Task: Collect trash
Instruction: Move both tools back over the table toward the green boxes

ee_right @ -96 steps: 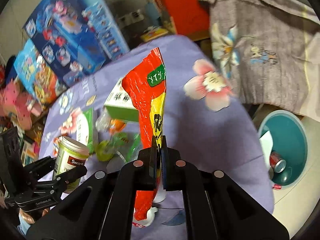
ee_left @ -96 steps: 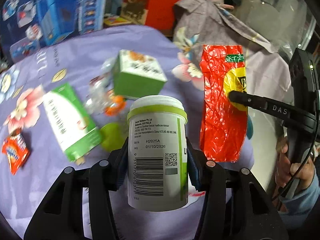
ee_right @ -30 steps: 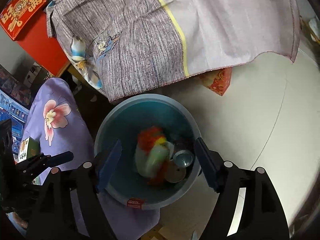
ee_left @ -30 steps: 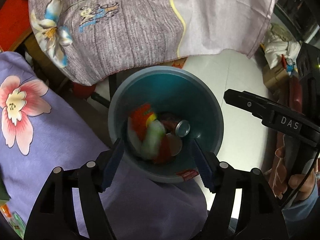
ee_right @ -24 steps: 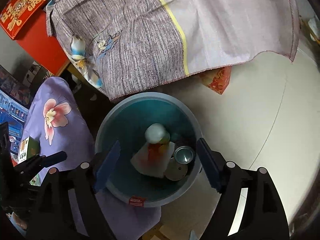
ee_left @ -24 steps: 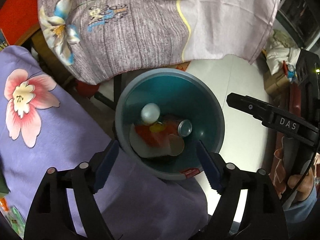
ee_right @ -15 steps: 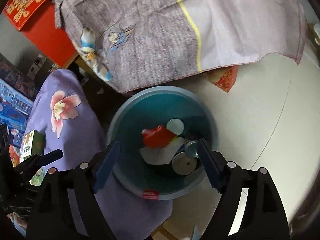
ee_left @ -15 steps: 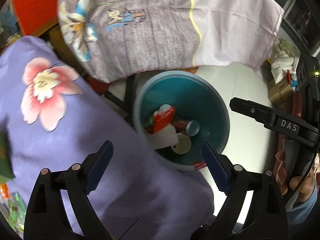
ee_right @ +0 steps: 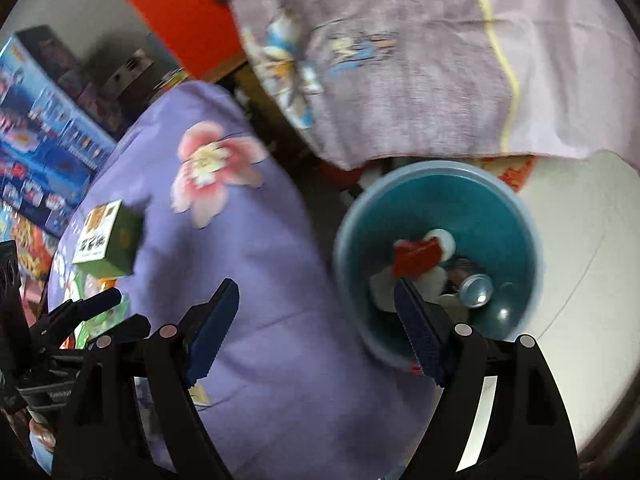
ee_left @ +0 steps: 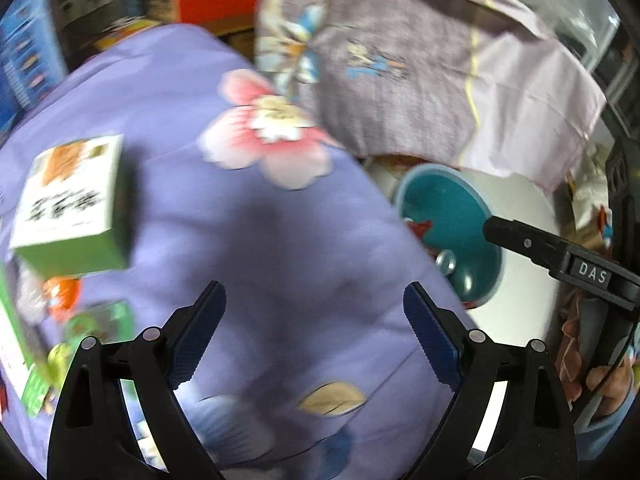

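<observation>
Purple cloth (ee_left: 248, 240) on the counter lies bare ahead of both grippers, an open lane. At its left a green box (ee_left: 76, 204) stands, wrappers (ee_left: 96, 324) just below it. The bin (ee_right: 436, 256) on the floor is open-mouthed; draped grey cloth (ee_right: 400, 60) overhangs its far rim.

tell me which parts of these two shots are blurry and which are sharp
Left wrist view: the green box and purple tablecloth are smeared by motion, the left gripper is crisp. Right wrist view: the teal bin rim streaks, the right gripper is sharp; fisheye bends both edges.
</observation>
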Tool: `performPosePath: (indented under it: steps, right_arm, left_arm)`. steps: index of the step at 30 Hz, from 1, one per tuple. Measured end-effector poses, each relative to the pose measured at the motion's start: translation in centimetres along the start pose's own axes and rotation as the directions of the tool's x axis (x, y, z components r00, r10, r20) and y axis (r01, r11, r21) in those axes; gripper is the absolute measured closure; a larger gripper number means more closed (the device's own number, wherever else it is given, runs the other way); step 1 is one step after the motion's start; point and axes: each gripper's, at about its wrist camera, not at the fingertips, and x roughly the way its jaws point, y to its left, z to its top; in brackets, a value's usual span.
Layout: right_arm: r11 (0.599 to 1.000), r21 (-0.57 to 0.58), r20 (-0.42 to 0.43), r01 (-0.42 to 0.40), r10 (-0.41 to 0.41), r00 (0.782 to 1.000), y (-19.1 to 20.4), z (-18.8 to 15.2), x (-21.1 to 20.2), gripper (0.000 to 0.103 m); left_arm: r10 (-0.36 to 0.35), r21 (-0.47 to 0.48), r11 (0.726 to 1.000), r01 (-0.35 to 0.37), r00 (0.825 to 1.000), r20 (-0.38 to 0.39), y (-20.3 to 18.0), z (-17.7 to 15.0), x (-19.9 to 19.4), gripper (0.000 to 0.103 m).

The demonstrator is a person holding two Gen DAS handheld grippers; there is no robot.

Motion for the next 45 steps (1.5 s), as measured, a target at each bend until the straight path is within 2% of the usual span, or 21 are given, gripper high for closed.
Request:
performPosePath:
  steps: [7, 13, 18, 24, 29, 35, 40, 45]
  right_arm:
    - [0.992, -0.125, -0.042, -0.025, 0.020, 0.999, 7.9, -0.9, 1.2, 0.026]
    - [0.977, -0.204, -0.094, -0.060, 0.041, 0.995, 13.8, -1.8, 2.9, 0.025]
    - [0.960, -0.269, -0.139, -0.077, 0.040, 0.989, 18.4, -2.4, 4.6, 0.025]
    - [0.940, -0.328, -0.183, -0.092, 0.032, 0.982, 22.6, -3.1, 6.8, 0.025]
    - [0.938, -0.332, -0.222, -0.099, 0.024, 0.975, 23.8, -3.2, 8.8, 0.025]
    - [0.939, -0.330, -0.250, -0.101, 0.016, 0.968, 24.2, -2.9, 10.7, 0.025]
    - [0.939, -0.330, -0.261, -0.096, 0.007, 0.965, 24.3, -2.6, 11.5, 0.025]
    - [0.932, -0.351, -0.253, -0.087, -0.005, 0.968, 24.7, -2.5, 11.5, 0.025]
  left_arm:
    - [0.054, -0.119, 0.992, -0.051, 0.998, 0.027, 6.3, -2.4, -2.9, 0.012]
    - [0.127, -0.225, 0.968, -0.115, 0.991, 0.038, 12.0, -4.7, -5.1, 0.012]
    - [0.212, -0.340, 0.923, -0.181, 0.976, 0.057, 17.1, -6.2, -6.9, 0.011]
    - [0.232, -0.468, 0.864, -0.187, 0.972, 0.040, 23.0, -7.6, -7.3, 0.011]
    - [0.241, -0.517, 0.833, -0.198, 0.970, 0.018, 25.2, -7.8, -6.5, 0.011]
    - [0.264, -0.513, 0.826, -0.236, 0.964, -0.019, 25.8, -7.3, -5.1, 0.011]
    - [0.273, -0.536, 0.803, -0.262, 0.960, -0.061, 27.3, -7.5, -3.6, 0.011]
    - [0.290, -0.513, 0.810, -0.285, 0.954, -0.072, 27.3, -7.7, -3.2, 0.011]
